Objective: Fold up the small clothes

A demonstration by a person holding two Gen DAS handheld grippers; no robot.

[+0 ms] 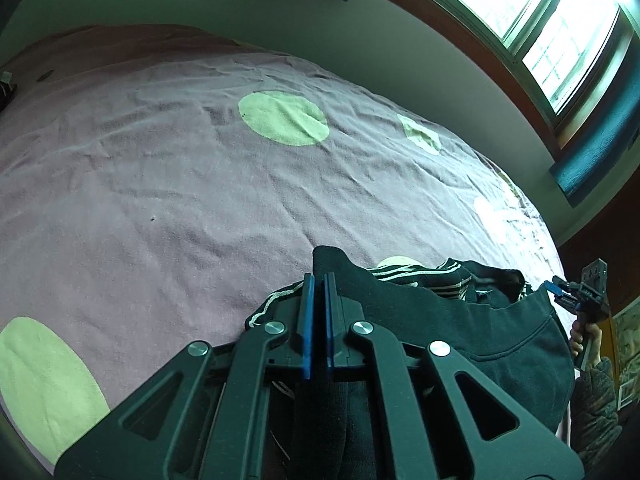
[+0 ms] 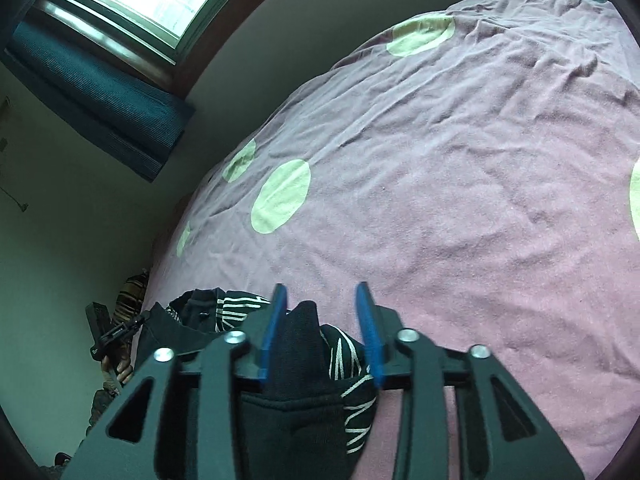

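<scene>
dark garment (image 1: pixel 460 320) held over the bed (image 1: pixel 160 180)
soft, limp cloth at six o'clock; left tool (image 1: pixel 319 280) clenched on its edge, right tool (image 2: pixel 322 296) released around a fold; best pinched at hems.

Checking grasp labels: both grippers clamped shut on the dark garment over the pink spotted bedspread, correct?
Not both. The left gripper is shut on the dark garment, but the right wrist view shows the right gripper with its fingers spread apart, the fabric loose between them. The pink spotted bedspread is right.
</scene>
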